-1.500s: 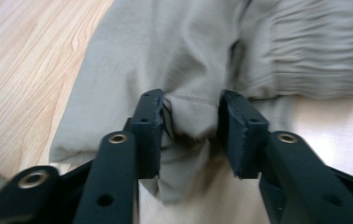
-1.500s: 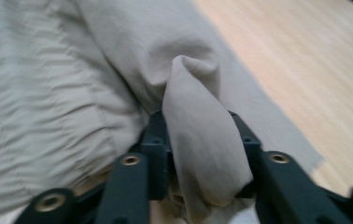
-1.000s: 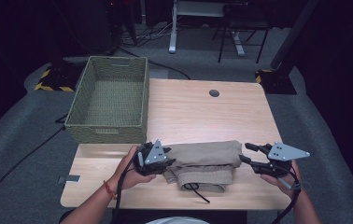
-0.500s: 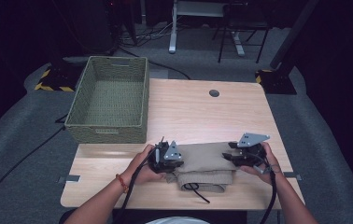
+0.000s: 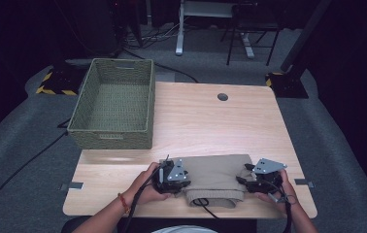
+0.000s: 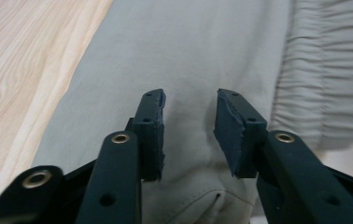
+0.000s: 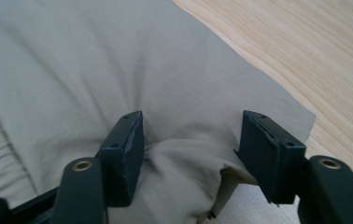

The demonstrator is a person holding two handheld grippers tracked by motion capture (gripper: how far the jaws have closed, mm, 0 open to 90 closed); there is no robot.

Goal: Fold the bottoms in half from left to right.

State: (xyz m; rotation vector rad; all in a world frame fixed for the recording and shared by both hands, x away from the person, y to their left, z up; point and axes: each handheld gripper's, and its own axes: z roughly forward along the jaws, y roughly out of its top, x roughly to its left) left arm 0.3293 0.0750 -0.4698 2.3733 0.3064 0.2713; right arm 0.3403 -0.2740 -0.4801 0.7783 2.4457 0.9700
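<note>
A folded beige garment (image 5: 214, 178), with a gathered elastic waistband (image 6: 324, 88) and a dark drawstring (image 5: 202, 202) looping out at its near edge, lies flat at the near edge of the wooden table (image 5: 210, 121). Its long axis runs left to right, and the waistband end faces the person.

A second ago the grippers were higher and the right one stood off the cloth's right end; both now sit lower, at its two ends.

The left gripper (image 6: 188, 126) has its jaws narrowly parted over flat cloth, having just been opening. The right gripper (image 7: 188, 149) stands wider, also just opening, with a raised bulge of fabric between its pads, which do not pinch it. A woven green basket (image 5: 113, 109) sits far left.
</note>
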